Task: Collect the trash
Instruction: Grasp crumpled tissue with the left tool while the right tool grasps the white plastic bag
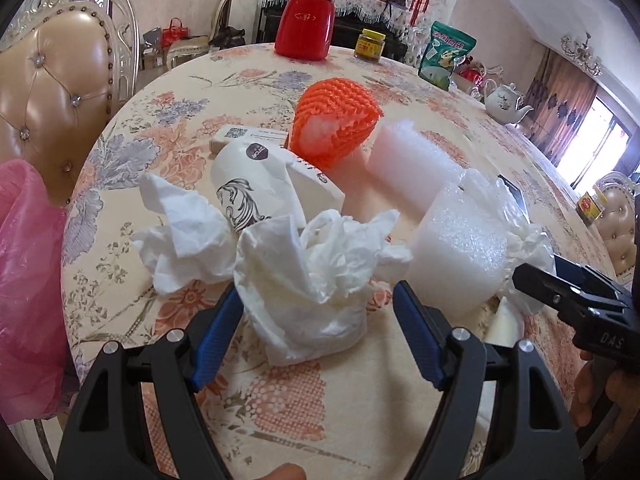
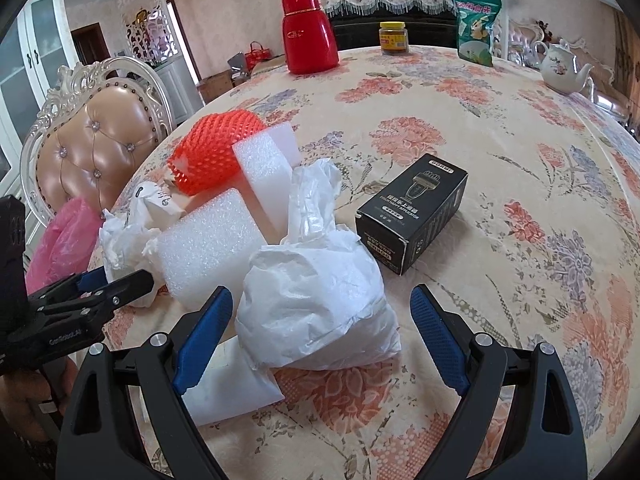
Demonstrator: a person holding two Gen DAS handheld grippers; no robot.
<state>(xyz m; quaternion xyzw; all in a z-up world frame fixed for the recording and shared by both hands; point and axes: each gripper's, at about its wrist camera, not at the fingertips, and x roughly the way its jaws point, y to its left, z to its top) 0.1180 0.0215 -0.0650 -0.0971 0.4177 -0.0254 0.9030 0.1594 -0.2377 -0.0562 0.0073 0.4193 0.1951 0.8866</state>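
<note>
Pickup stage, nothing grabbed yet. My left claw [image 1: 318,332] is spread wide w/ a crumpled tissue [image 1: 304,276] sitting right btwn the pads on the counter [image 1: 320,420]; my right claw [image 2: 320,336] is also wide, straddling a white bag [image 2: 316,308]. Next move, I reckon: push each fwd a touch, squeeze, then carry to the pink bag [image 1: 28,288] hanging off the counter's left edge. Rest of the trash lies just beyond: foam [image 1: 460,248], orange net [image 1: 334,120], paper cup [image 1: 248,188], black box [image 2: 412,212]. Soft stuff, so pinch low or it slips.
</note>
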